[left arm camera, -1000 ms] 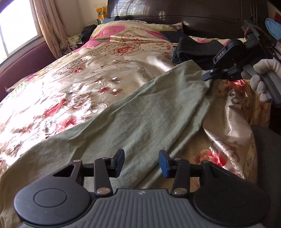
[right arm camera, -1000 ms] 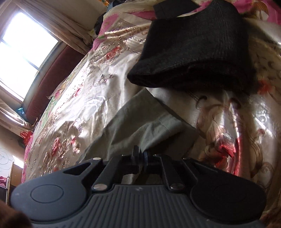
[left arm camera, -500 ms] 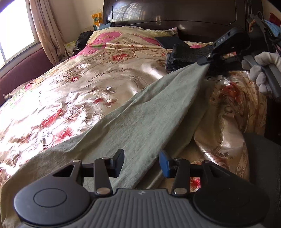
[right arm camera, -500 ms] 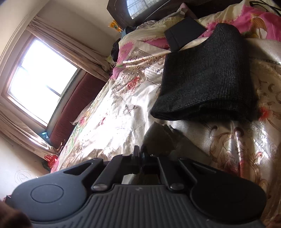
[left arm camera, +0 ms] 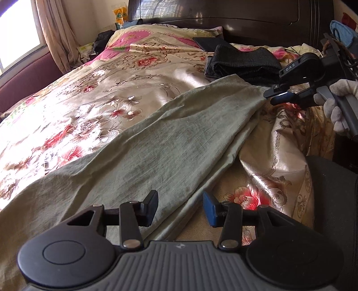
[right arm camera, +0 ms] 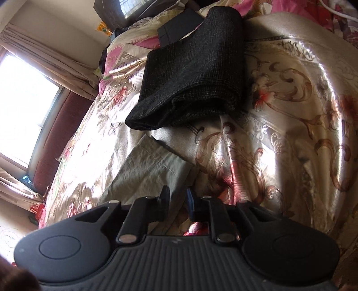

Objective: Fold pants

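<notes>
- The long sage-green cotton pants (left arm camera: 156,143) lie stretched across the glossy cream satin bedspread with red and pink flowers (left arm camera: 94,89), running from just under the left gripper (left arm camera: 180,207) up to the right gripper (left arm camera: 271,97).
- The left gripper hangs over the near end of the pants with its jaws spread; the cloth's folded edge passes beneath the gap, and neither pad presses on it.
- The right gripper, held in a white-gloved hand (left arm camera: 335,105), sits at the far hem. Its jaws are opening; the stitched hem (right arm camera: 156,165) lies just ahead of and below the fingertips, and it seems no longer pinched, though the wrist view is too steep to be sure.
- Just beyond the right gripper rests a folded black knitted garment (right arm camera: 197,73), near the hem but not touching it.
- Behind that garment lies a flat dark rectangular case (right arm camera: 176,28), before the dark wooden headboard (left arm camera: 235,20).
</notes>
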A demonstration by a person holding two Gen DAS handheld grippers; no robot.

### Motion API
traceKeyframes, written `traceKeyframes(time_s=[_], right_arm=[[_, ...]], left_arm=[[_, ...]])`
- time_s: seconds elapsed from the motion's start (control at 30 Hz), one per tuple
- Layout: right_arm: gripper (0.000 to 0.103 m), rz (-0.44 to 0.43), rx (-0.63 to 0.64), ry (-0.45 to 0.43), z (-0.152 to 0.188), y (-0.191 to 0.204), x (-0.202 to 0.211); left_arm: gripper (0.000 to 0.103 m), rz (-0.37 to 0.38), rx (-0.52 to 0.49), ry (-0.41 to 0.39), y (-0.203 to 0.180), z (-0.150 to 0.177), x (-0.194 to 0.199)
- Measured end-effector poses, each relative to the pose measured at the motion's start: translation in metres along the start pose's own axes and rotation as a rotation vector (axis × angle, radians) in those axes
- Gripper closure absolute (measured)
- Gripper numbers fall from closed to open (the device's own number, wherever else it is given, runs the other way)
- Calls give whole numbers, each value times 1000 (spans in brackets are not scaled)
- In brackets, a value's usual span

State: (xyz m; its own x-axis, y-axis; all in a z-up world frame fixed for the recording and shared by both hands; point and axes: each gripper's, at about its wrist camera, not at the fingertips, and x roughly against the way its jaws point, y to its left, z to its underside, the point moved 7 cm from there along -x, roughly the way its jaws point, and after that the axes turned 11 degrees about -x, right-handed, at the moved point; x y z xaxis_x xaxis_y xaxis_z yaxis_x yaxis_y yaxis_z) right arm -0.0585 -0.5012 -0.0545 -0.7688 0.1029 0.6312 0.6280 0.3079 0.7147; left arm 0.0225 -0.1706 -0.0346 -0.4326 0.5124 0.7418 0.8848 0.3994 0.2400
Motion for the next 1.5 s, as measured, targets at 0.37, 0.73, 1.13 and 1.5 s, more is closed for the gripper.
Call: traceKeyframes(time_s=[0.37, 0.73, 1.13, 1.5], right_arm=[[54, -48, -11, 11, 11, 10, -12], [70, -72, -66, 32, 7, -7, -3], [65, -145, -126, 8, 6, -2, -14], [92, -202, -100, 10, 3, 11, -38]], left_arm=[[45, -4, -6, -8, -3, -1, 4], [44, -9, -5, -6, 0, -4, 0], [44, -5, 9, -12, 2, -7, -2], [44, -14, -1, 1, 2, -11, -9]])
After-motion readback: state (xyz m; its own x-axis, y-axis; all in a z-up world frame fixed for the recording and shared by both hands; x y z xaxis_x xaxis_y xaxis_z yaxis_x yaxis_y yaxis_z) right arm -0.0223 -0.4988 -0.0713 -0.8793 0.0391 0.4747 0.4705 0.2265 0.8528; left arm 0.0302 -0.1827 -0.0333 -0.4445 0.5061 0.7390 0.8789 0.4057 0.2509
